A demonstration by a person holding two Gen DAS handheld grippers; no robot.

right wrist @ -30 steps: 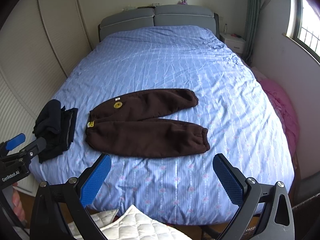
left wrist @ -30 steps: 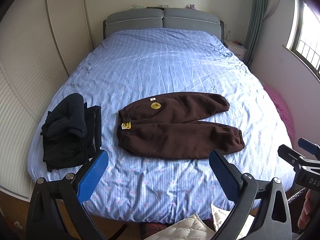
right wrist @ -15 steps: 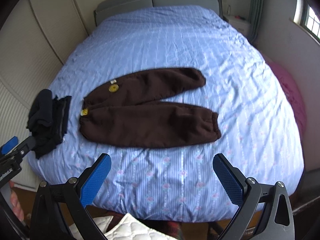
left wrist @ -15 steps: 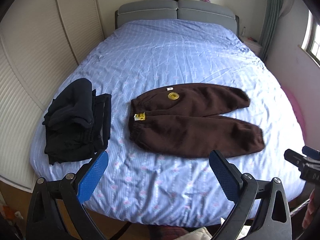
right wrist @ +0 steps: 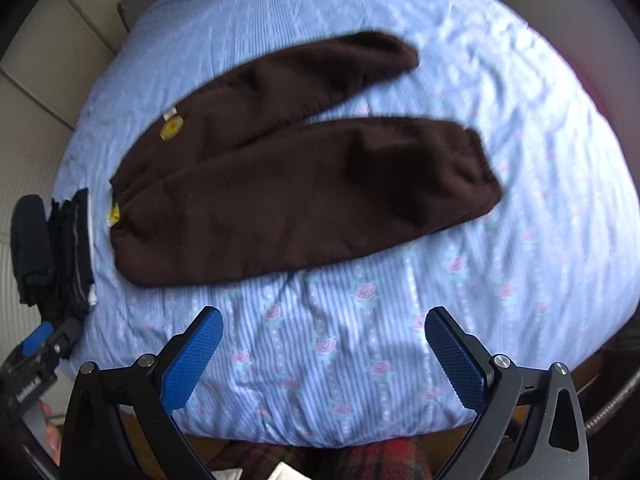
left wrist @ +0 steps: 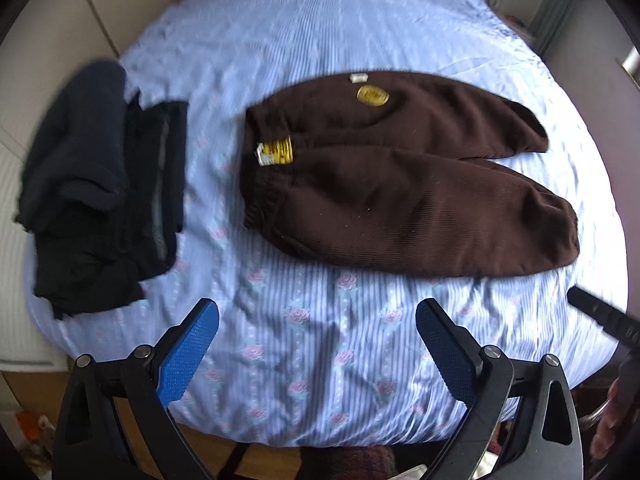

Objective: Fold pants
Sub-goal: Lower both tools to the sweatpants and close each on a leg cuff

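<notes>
Brown pants (left wrist: 400, 184) lie flat on the blue striped bed, waistband to the left, both legs spread to the right; they also show in the right wrist view (right wrist: 288, 184). A yellow round patch (left wrist: 372, 95) and a yellow label (left wrist: 276, 153) sit near the waistband. My left gripper (left wrist: 318, 344) is open and empty, above the bed's near edge, short of the waistband end. My right gripper (right wrist: 324, 350) is open and empty, above the near edge, below the near leg.
A pile of dark folded clothes (left wrist: 100, 180) lies at the bed's left edge, also in the right wrist view (right wrist: 52, 248). The bed (left wrist: 320, 328) fills both views. The other gripper's tip shows at the right (left wrist: 600, 316) and at the lower left (right wrist: 40, 344).
Both grippers have moved forward and down toward the bed; the pants look much larger and nearer. Both grippers stayed open. The pants have not moved.
</notes>
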